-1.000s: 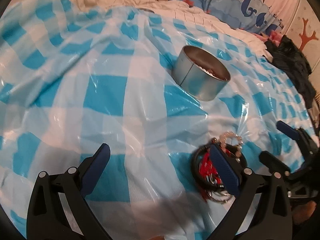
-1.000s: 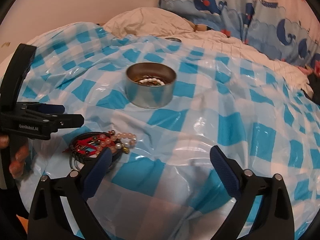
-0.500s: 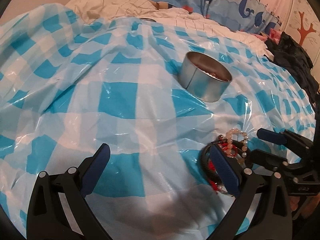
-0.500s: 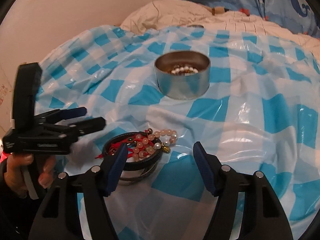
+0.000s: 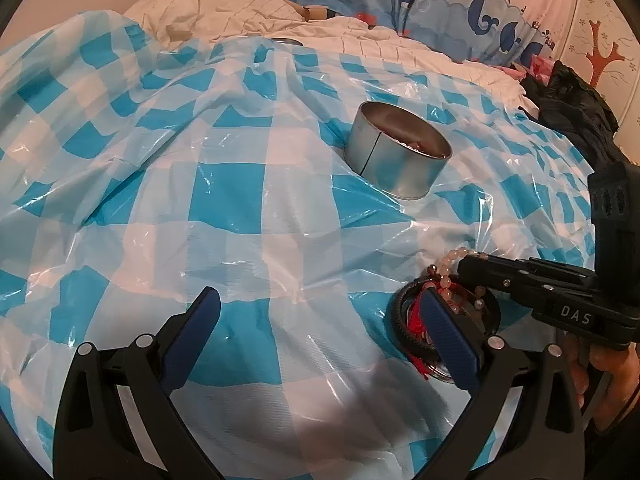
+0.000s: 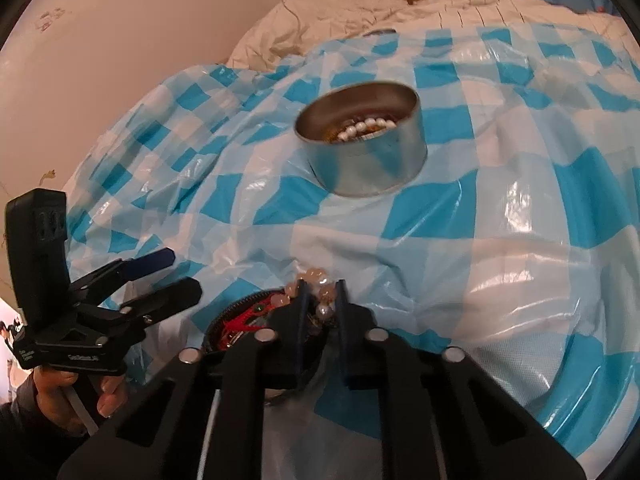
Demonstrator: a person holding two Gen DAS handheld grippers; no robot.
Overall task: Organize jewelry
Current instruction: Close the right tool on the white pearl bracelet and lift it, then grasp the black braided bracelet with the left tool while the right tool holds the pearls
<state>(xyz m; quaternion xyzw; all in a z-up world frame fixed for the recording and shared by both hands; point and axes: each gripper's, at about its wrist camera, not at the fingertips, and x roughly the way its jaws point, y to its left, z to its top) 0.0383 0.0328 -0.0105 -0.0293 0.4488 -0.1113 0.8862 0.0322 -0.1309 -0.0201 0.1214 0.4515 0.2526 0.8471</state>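
Left wrist view: left gripper (image 5: pixel 318 344) hovering over the checked plastic sheet (image 5: pixel 224 200), jaws wide apart and holding nothing; jewelry pile (image 5: pixel 436 304) just nearer than the metal tin (image 5: pixel 396 160), right gripper (image 5: pixel 476 268) reaching into it. Right wrist view: right gripper (image 6: pixel 320 300) with jaws closing – nearly together – on the pink bead bracelet (image 6: pixel 316 280) atop the pile (image 6: pixel 240 324); pearls inside the tin (image 6: pixel 360 136) beyond; left gripper (image 6: pixel 172 276) left of the pile.

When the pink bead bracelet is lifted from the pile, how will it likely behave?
The pink bead bracelet will probably go limp and dangle, being a loose string of beads. With the right tongs closing on only a few round beads, it may slip. It may also drag the red cord tangled beside it.
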